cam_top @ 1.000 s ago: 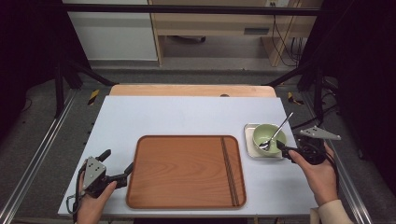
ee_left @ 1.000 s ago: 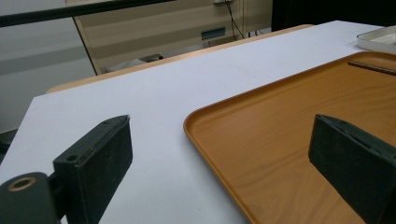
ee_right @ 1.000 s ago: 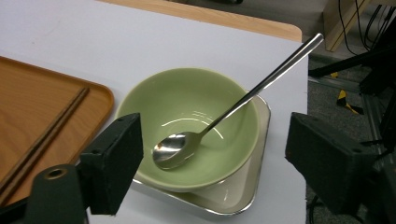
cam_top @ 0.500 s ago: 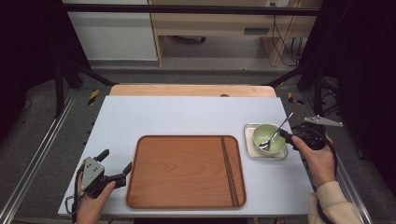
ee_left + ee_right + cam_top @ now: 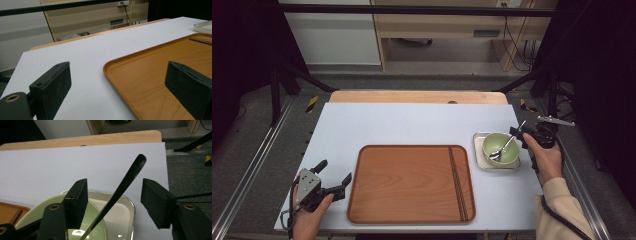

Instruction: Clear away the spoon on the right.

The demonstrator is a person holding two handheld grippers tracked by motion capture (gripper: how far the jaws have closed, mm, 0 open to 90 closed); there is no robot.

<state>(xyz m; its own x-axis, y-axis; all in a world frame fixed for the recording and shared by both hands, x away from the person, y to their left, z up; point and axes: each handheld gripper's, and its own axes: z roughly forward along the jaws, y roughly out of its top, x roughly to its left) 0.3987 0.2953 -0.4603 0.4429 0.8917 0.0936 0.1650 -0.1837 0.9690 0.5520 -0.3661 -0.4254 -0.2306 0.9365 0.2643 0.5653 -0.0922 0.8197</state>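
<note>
A pale green bowl (image 5: pixel 501 147) stands on a small square white dish (image 5: pixel 479 155) at the table's right, with a spoon (image 5: pixel 504 146) in it whose handle slants up to the right. My right gripper (image 5: pixel 518 132) is at that handle's end. In the right gripper view the dark spoon handle (image 5: pixel 130 175) rises between the jaws of my right gripper (image 5: pixel 113 183); they have just been closing and neither pad touches it, the bowl (image 5: pixel 96 225) below. My left gripper (image 5: pixel 334 171) rests open at the front left, beside the wooden tray (image 5: pixel 412 182).
In the left gripper view the wooden tray's (image 5: pixel 150 75) near corner lies between my left gripper's (image 5: pixel 117 82) wide jaws, the white dish (image 5: pixel 203 26) far off. The white tabletop (image 5: pixel 412 125) stretches behind the tray. Black frame rails run along both sides.
My right gripper has moved away from the table's front edge and up along the bowl's right side to the spoon handle, its jaws narrower. The left gripper has stayed put.
</note>
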